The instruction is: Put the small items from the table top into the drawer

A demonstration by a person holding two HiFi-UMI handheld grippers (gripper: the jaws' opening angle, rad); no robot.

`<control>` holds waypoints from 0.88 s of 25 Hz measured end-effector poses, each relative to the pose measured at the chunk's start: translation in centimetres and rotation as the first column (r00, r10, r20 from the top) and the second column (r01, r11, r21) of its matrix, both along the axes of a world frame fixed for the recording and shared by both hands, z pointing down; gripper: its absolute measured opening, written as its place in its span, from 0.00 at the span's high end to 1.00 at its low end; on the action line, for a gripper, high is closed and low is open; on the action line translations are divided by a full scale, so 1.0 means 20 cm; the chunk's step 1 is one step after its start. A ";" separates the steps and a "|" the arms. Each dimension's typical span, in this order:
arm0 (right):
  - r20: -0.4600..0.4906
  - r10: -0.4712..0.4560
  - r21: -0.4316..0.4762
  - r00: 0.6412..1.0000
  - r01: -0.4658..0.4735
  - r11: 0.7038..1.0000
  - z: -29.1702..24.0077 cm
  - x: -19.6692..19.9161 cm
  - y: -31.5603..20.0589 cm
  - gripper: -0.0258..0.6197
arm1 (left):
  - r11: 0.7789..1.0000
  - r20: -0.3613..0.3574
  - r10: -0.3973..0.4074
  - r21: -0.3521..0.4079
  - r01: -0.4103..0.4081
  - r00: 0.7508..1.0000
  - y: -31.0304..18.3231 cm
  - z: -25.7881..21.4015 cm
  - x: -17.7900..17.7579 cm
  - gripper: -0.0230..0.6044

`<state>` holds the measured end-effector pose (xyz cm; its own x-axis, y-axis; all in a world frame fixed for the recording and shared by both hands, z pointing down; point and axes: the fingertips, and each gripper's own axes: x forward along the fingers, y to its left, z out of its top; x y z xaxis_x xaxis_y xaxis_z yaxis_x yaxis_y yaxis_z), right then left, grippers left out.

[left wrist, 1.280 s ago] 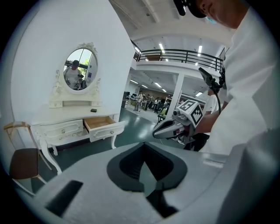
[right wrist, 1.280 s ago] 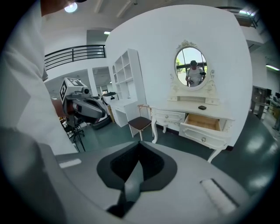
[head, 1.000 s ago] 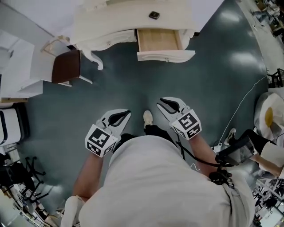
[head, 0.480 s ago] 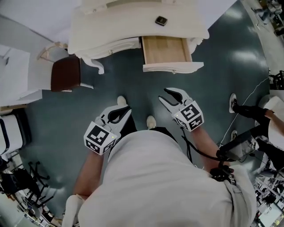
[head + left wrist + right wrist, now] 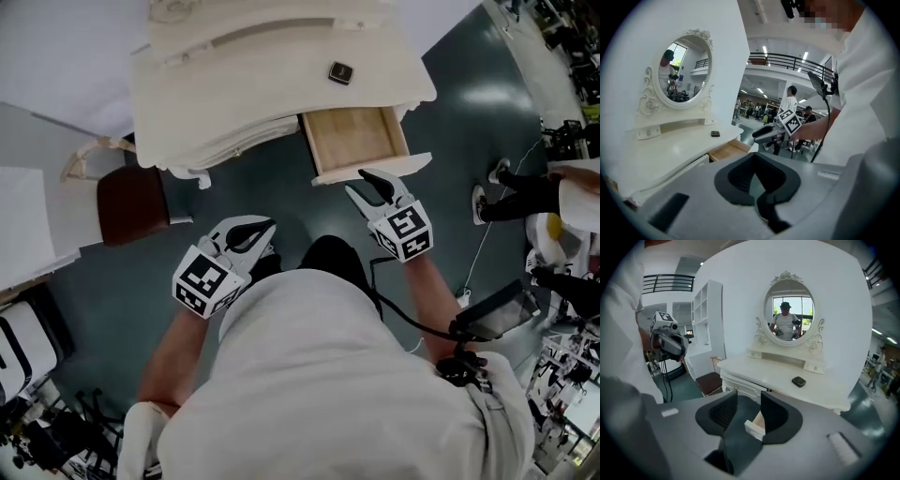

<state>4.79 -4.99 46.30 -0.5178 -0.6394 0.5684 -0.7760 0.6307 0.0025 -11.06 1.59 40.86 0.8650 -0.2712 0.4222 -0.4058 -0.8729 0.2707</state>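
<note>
Two grippers were held out toward a white dressing table. The fingers of the right gripper stood released, a clear gap between them. They had just been opening, and nothing was grasped. Through that gap, in the right gripper view, the pale front edge of the open drawer showed just ahead of the fingertips. Whether they touched it could not be told. The drawer's wooden bottom looked bare.

The fingers of the left gripper were clenched tip to tip around an empty loop, grasping nothing. They hung over the dark floor, short of the table's front edge and well to the left of the drawer.

Beyond the right fingertips, farther back on the table top and slightly to their left, lay the small dark item. It sat flat and apart from both grippers. Behind it, at the table's back, rose an oval mirror. Off to the left of the left fingers, beside the table, stood a chair with a brown seat.
</note>
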 end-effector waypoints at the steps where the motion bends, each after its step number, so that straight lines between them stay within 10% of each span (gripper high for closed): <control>1: -0.017 0.012 0.006 1.000 -0.012 1.000 0.01 -0.01 -0.06 0.71 | 1.000 0.002 0.012 -0.007 -0.012 1.000 -0.05 0.02 -0.04 0.96; 9: -0.131 0.007 -0.013 0.991 -0.009 1.000 0.09 0.15 -0.52 0.66 | 0.999 -0.009 -0.038 -0.036 0.038 0.999 -0.30 -0.01 -0.09 0.96; 22: -0.225 -0.202 -0.095 0.953 0.185 0.978 0.50 0.54 -1.46 0.49 | 0.962 0.023 -0.268 -0.053 0.269 0.963 -0.75 -0.03 0.31 0.96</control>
<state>15.69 -34.29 56.39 -0.4755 -0.4926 0.7289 -0.6221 0.7741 0.1173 -4.79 -13.38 40.29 0.7564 -0.4690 0.4559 -0.6282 -0.7151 0.3067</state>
